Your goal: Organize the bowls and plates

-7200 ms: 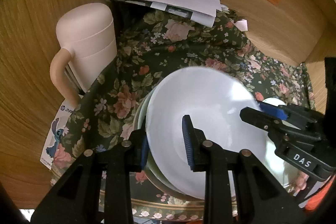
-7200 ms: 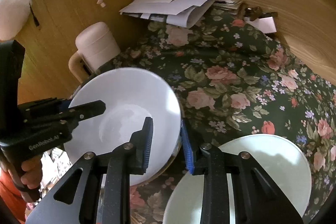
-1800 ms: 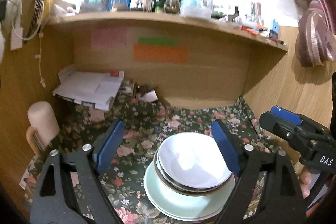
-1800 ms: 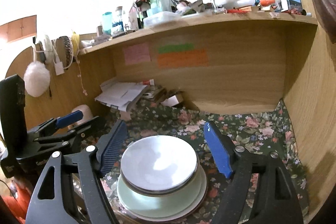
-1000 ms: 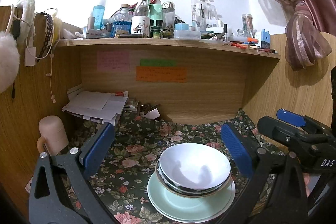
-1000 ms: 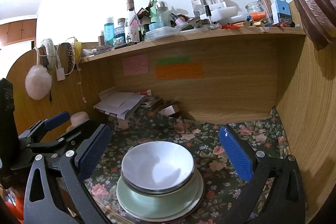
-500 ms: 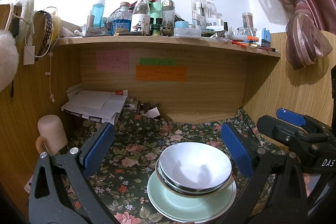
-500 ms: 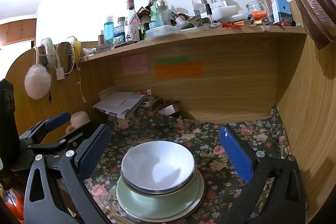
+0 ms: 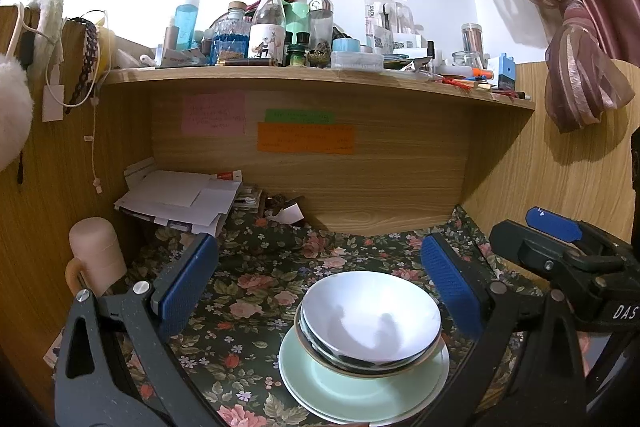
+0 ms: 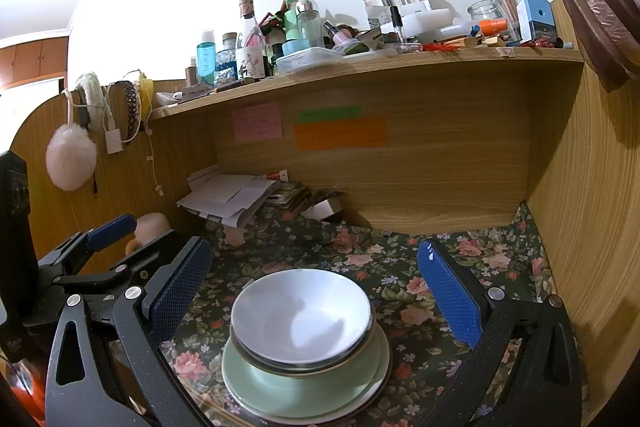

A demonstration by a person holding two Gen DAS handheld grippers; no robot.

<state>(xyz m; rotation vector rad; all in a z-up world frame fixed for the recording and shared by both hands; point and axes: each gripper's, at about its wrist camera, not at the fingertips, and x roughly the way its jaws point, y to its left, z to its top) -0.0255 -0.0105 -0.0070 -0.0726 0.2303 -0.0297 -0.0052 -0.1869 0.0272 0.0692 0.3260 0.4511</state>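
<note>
**Stacked dishes on floral cloth; both grippers spread and empty**

Location: the white bowl (image 9: 370, 315) sits upright, mouth upward, nested on other bowls whose rims show beneath it. That stack rests on a pale green plate (image 9: 360, 395), on the floral tablecloth (image 9: 248, 291) inside the wooden desk alcove. Bowls and plate are round, so no long axis applies.

Left gripper (image 9: 316, 283): jaws spread wide, blue pads either side of the stack, clear of it, holding nothing.

Right gripper (image 10: 320, 291): jaws likewise spread, nothing between them but the stack below.

View differences: the right wrist view shows a second, white plate rim (image 10: 352, 411) beneath the green plate, and the left tool at its left edge. The left wrist view shows the pink mug (image 9: 96, 255) whole by the left wall; the right wrist view shows only its top behind the left tool. The left wrist view also shows the right tool at its right edge.
</note>
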